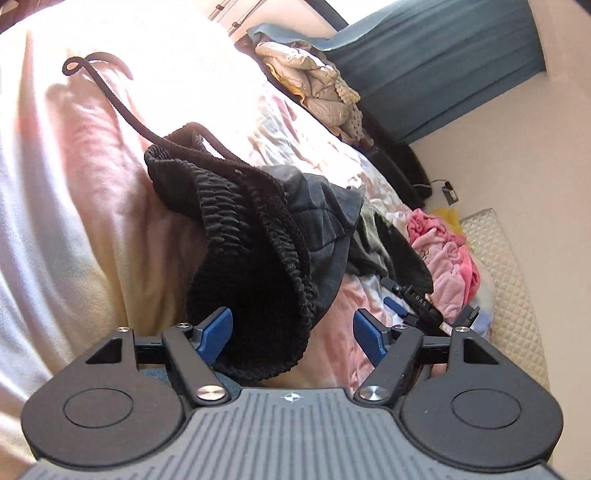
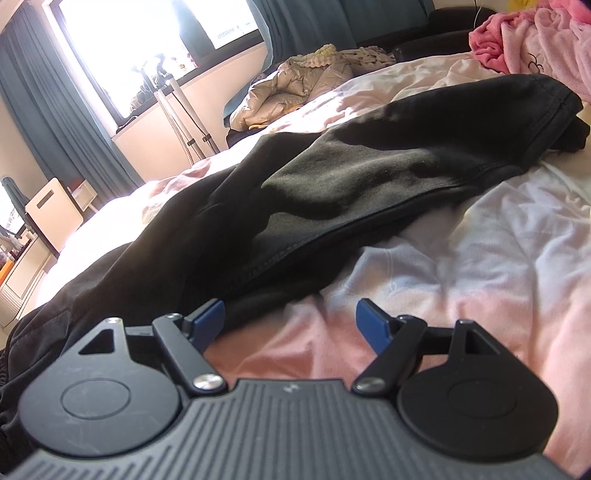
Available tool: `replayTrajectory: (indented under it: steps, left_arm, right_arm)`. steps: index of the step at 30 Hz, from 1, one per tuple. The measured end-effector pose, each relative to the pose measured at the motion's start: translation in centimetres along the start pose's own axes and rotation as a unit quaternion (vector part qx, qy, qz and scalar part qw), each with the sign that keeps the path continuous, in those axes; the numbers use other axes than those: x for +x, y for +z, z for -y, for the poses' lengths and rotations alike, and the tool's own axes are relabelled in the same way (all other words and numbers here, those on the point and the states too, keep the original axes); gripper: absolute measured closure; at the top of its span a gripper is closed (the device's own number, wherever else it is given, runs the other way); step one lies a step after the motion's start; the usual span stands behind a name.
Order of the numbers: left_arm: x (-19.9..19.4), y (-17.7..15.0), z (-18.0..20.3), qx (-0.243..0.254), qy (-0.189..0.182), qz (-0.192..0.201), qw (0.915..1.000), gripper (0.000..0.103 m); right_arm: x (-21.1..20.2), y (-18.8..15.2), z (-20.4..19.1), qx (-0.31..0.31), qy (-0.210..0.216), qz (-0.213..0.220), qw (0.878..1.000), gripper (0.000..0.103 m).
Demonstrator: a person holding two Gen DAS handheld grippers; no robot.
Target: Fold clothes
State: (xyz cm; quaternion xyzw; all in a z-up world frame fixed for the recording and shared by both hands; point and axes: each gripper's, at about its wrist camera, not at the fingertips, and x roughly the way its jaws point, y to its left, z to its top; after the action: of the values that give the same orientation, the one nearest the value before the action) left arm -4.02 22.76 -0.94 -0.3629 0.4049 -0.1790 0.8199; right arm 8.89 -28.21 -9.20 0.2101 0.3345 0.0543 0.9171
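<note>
Black trousers (image 1: 255,236) lie crumpled on the bed, their ribbed elastic waistband (image 1: 266,317) toward me and a black drawstring (image 1: 110,96) trailing over the sheet. My left gripper (image 1: 293,334) is open. The waistband lies between its blue pads (image 1: 218,330), against the left one and apart from the right one. In the right wrist view a trouser leg (image 2: 332,177) stretches across the bed to the far right. My right gripper (image 2: 290,321) is open over the pink sheet, its left pad (image 2: 208,319) at the edge of the black cloth, nothing pinched.
The bed has a pink and white sheet (image 2: 461,266). A pink fleece garment (image 1: 443,254) (image 2: 535,33) and a beige quilted jacket (image 1: 314,85) (image 2: 295,88) lie on its far side. A quilted pillow (image 1: 506,280) lies at the right, and blue curtains (image 2: 44,110) hang by a window.
</note>
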Motion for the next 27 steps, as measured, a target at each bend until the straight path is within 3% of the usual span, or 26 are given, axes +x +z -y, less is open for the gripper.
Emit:
replayTrajectory:
  steps: [3,7,12,16,20,23,26,27]
  left_arm:
    - [-0.7,1.8,-3.1,-0.069,-0.018,0.050,0.9962,0.025]
    - [0.5,4.5,-7.4,-0.156,-0.029,0.095,0.9827,0.025]
    - [4.1,7.9,-10.7,-0.190,0.003,0.091,0.9775,0.027]
    - [5.4,11.0,-10.7,-0.206,-0.036,0.098,0.9731,0.027]
    - [8.5,14.7,-8.7,-0.170,-0.005,0.050,0.9841,0.027]
    - [12.7,16.7,-7.2,-0.142,0.050,-0.024,0.9883,0.029]
    - [16.8,17.6,-7.0,-0.145,0.127,-0.087,0.9773,0.046]
    - [18.0,17.8,-7.3,-0.155,0.141,-0.104,0.9722,0.047]
  right_arm:
    - [0.1,0.0,0.0,0.001,0.000,0.000,1.000,0.022]
    - [0.3,0.0,0.0,-0.002,-0.003,-0.003,1.000,0.021]
    - [0.7,-0.4,0.0,-0.007,-0.014,-0.014,1.000,0.020]
    - [1.2,-0.6,0.0,-0.010,-0.022,-0.020,1.000,0.020]
    - [2.2,-0.6,-0.6,-0.027,-0.027,-0.027,0.999,0.020]
    - [3.0,-0.7,-1.2,-0.049,-0.033,-0.032,0.998,0.020]
    - [3.7,-0.9,-1.1,-0.049,-0.029,-0.041,0.998,0.020]
    - [3.8,-0.9,-1.0,-0.048,-0.030,-0.043,0.997,0.020]
